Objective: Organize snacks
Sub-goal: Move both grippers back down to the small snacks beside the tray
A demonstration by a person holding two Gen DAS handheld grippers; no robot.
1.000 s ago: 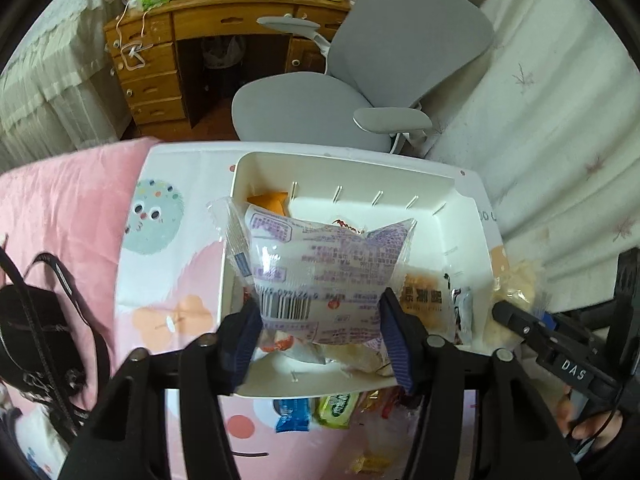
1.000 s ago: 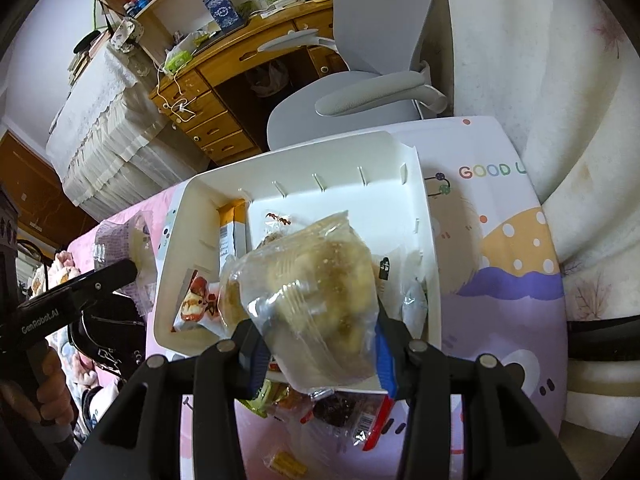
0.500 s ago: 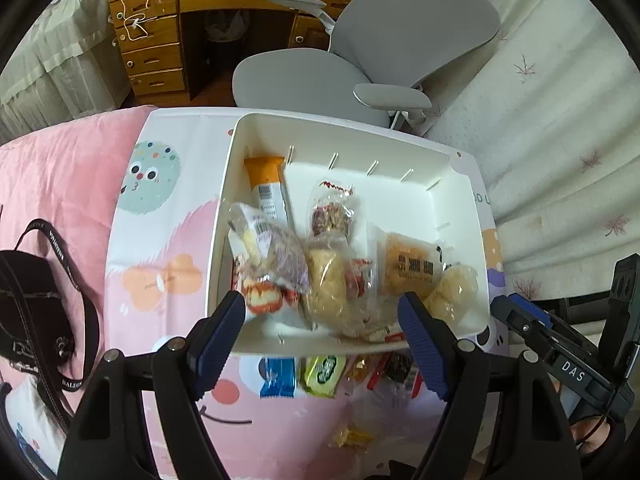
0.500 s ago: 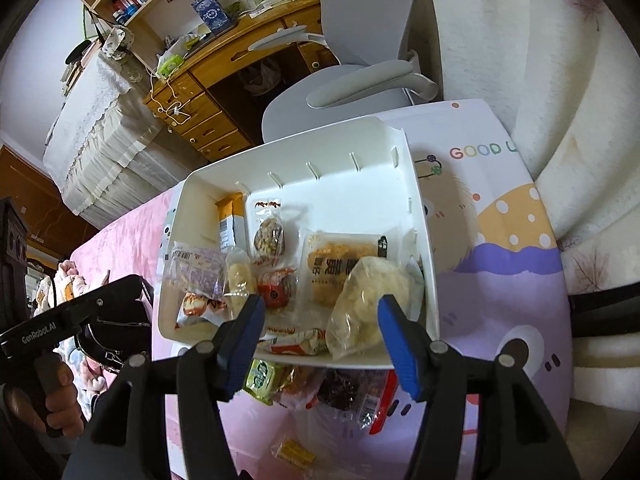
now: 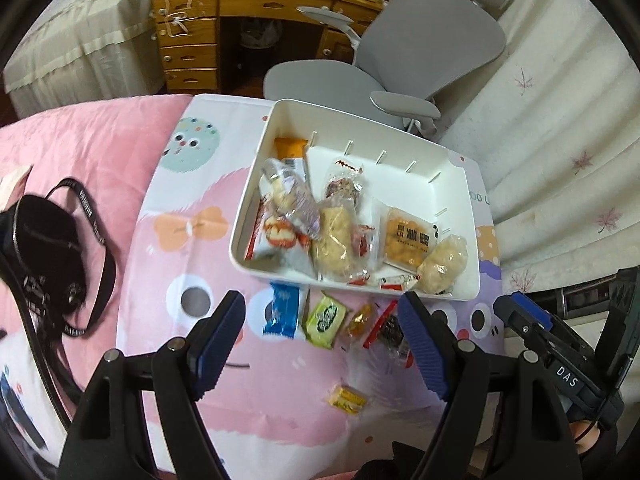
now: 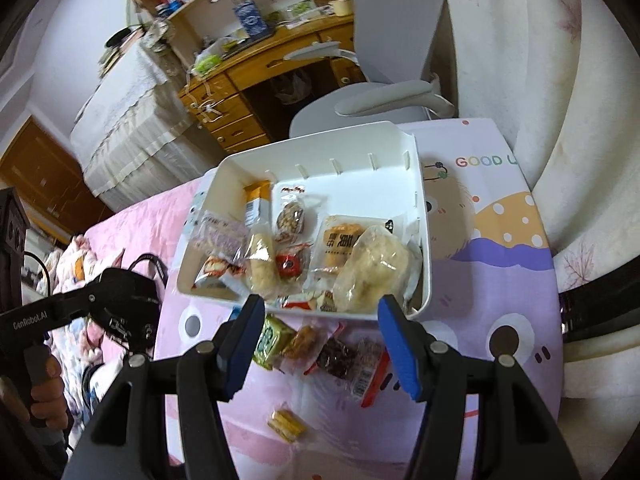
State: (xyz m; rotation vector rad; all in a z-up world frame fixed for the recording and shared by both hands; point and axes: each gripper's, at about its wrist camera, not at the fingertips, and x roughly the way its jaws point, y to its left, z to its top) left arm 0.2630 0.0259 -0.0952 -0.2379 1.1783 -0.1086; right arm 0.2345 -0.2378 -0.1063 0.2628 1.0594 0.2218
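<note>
Crinkly plastic packets [image 5: 334,240] in rectangular white bin [image 5: 460,176]

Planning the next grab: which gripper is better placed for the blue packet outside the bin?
Left, probably. The blue packet lies just ahead of the empty left gripper; the right gripper faces the dark packet.

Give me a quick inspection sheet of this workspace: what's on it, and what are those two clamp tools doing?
Surface: cartoon-print mat over pink bedding.
Job's things: white bin holding several wrapped snacks; loose on the mat, blue packet, green packet, small yellow packet and a few more.
Clutter: black strapped bag beside the mat.
Grippers: left gripper and right gripper both open, fingers empty, above the loose snacks.
Cables: white cord on the desk drawers.
Surroundings: wooden desk, grey office chair, curtain.
</note>
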